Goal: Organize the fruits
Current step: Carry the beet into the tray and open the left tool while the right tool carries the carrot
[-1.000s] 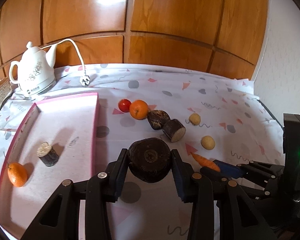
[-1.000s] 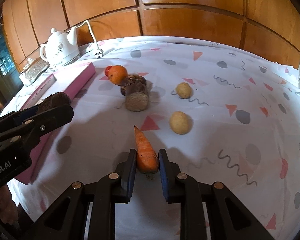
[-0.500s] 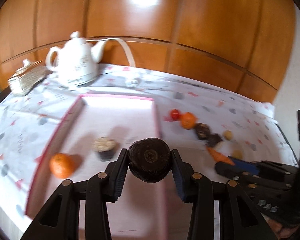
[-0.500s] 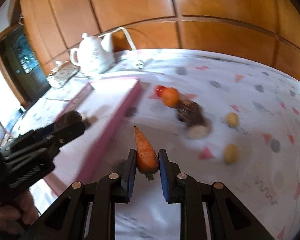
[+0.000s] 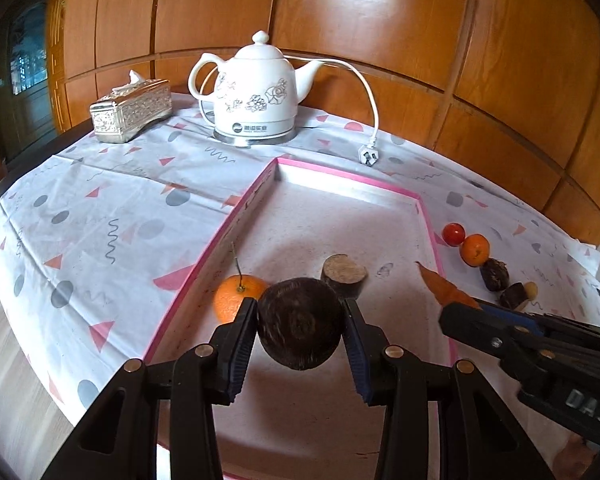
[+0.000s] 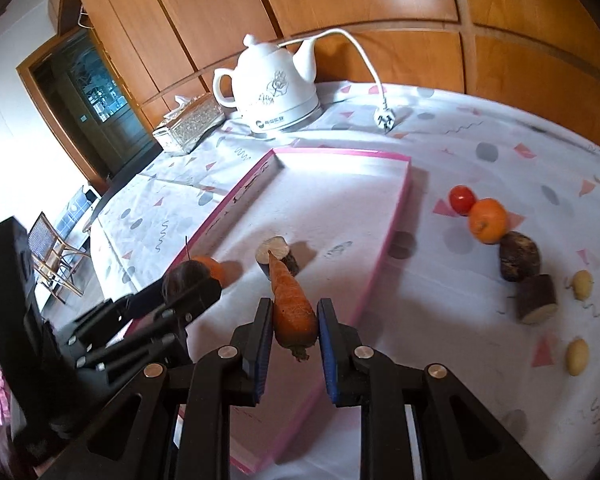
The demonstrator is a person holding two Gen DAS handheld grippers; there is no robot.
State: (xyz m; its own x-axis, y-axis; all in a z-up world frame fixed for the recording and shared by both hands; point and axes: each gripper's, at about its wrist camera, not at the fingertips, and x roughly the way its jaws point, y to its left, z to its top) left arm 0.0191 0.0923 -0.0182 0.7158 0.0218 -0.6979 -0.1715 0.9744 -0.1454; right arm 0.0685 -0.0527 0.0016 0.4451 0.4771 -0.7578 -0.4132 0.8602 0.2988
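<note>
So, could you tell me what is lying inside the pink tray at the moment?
Inside the pink tray lie an orange and a cut root piece. The floor under the held dark root is hidden.

right tool (image 6: pixel 294 330) clamping carrot (image 6: pixel 293 308), above pink tray (image 6: pixel 396 216)

The tray (image 5: pixel 428 216) lies before the kettle (image 5: pixel 256 96). An orange (image 5: pixel 232 296) and a cut root piece (image 5: pixel 344 276) sit in the tray. A tomato (image 5: pixel 453 234) lies right of the tray.
</note>
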